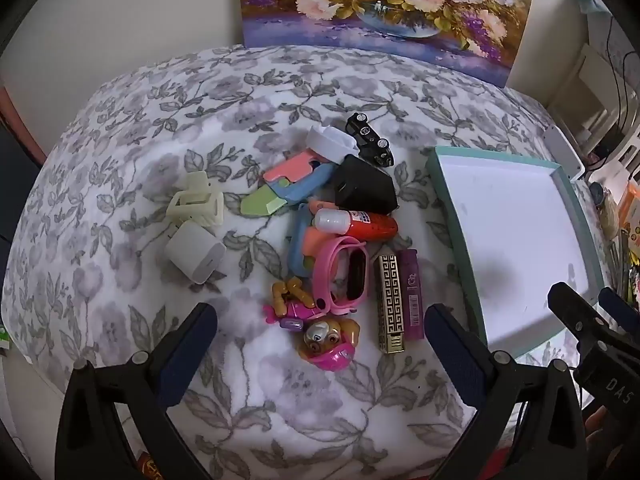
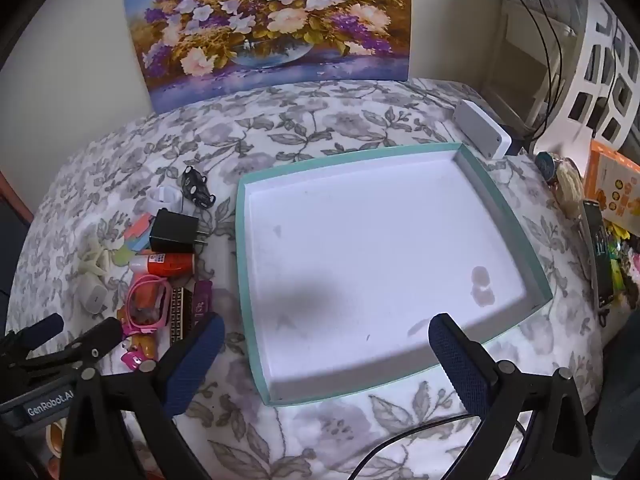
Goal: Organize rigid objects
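A pile of small rigid things lies on the floral cloth: a pink toy pup [image 1: 324, 340], a pink watch [image 1: 344, 276], a gold patterned case [image 1: 390, 304], a purple lighter [image 1: 414, 294], an orange bottle [image 1: 360, 222], a black charger [image 1: 364, 188], a black toy car [image 1: 370, 140], a white charger [image 1: 194, 254] and a cream hair clip [image 1: 196, 202]. My left gripper [image 1: 320, 334] is open just above the pup. A teal-rimmed white tray [image 2: 244, 264] lies empty to the right. My right gripper [image 2: 326, 344] is open over the tray's near edge.
A flower painting [image 2: 268, 24] leans on the wall behind. A white box [image 2: 484, 130] sits past the tray's far right corner. Cluttered items and an orange box [image 2: 612, 184] crowd the right edge. Cables hang at the back right.
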